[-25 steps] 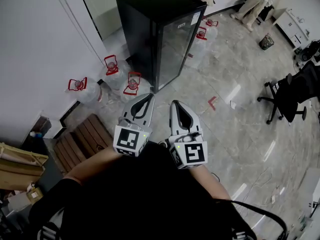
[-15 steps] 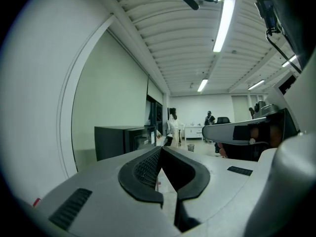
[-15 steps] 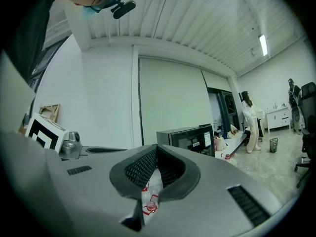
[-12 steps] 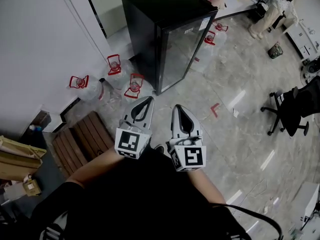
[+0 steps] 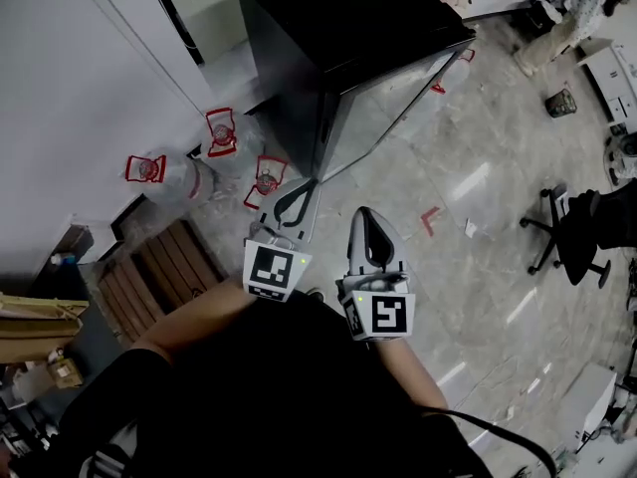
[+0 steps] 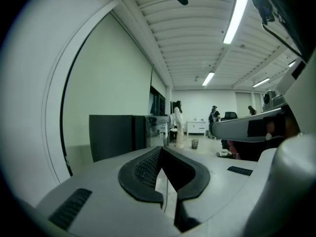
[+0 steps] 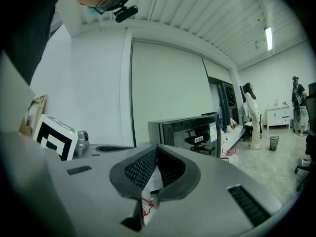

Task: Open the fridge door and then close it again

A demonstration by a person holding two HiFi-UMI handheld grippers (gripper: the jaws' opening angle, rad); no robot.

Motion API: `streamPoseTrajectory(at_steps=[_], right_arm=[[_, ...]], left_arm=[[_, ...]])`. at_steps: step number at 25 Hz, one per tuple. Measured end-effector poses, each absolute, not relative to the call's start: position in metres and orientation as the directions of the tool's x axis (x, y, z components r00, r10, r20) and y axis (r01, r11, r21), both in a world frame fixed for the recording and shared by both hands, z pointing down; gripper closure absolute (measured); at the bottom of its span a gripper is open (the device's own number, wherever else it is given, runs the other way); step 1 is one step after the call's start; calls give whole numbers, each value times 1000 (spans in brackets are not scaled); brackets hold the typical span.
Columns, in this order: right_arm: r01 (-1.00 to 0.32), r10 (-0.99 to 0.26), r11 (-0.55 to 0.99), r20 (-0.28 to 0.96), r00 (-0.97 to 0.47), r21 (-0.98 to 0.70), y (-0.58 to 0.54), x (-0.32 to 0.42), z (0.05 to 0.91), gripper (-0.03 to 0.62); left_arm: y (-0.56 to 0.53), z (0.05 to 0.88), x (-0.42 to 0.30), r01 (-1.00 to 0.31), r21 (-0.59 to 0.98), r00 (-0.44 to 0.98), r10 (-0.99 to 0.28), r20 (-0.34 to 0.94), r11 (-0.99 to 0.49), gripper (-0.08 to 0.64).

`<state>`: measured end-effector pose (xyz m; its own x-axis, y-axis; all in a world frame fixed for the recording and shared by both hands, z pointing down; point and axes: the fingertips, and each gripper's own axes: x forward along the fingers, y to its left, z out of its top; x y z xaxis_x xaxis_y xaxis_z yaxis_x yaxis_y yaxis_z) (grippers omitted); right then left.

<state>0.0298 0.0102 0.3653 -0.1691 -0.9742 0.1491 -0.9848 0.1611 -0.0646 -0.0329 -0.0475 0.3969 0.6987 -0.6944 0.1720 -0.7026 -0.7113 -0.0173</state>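
Note:
A black fridge [image 5: 338, 18] with a glass door [image 5: 393, 103] stands on the floor ahead of me, and its door lies flush against the cabinet. My left gripper [image 5: 303, 187] is shut and holds nothing, its tip just short of the fridge's lower near corner. To its right and a little further back, the right gripper [image 5: 365, 215] is shut too, with nothing held. In the left gripper view the fridge [image 6: 118, 135] shows past the closed gripper [image 6: 161, 151]. The right gripper view shows the glass front [image 7: 192, 130] beyond the closed gripper [image 7: 157, 151].
Several water jugs with red handles [image 5: 221, 130] stand left of the fridge by the white wall [image 5: 80, 78]. A wooden pallet [image 5: 164, 277] lies at my left. An office chair [image 5: 582, 232] is at the right. People [image 5: 557, 18] stand far behind.
I have come nearer to the fridge, which now fills more of the head view. The left gripper has reached further forward. Both grippers stay shut.

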Motion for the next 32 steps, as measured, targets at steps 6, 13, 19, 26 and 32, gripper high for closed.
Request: streamPoseTrajectory(at_steps=[6, 13, 19, 26, 32], right_arm=[[-990, -975, 125, 178, -134, -64, -57, 36, 382, 577], [-995, -974, 63, 210, -79, -82, -95, 51, 398, 577], [-993, -959, 92, 263, -108, -72, -105, 65, 413, 577], [-989, -941, 115, 309, -137, -87, -114, 76, 430, 577], [-990, -941, 119, 308, -139, -81, -117, 82, 429, 577]], left_arm=[[-106, 439, -16, -657, -20, 735, -647, 202, -753, 552], [-145, 505, 4, -589, 10, 781, -566, 263, -808, 525], [-164, 544, 24, -581, -6, 780, -559, 281, -814, 482], [-182, 566, 39, -615, -75, 736, -605, 303, -785, 466], [-187, 565, 37, -639, -43, 735, -626, 263, -768, 502]])
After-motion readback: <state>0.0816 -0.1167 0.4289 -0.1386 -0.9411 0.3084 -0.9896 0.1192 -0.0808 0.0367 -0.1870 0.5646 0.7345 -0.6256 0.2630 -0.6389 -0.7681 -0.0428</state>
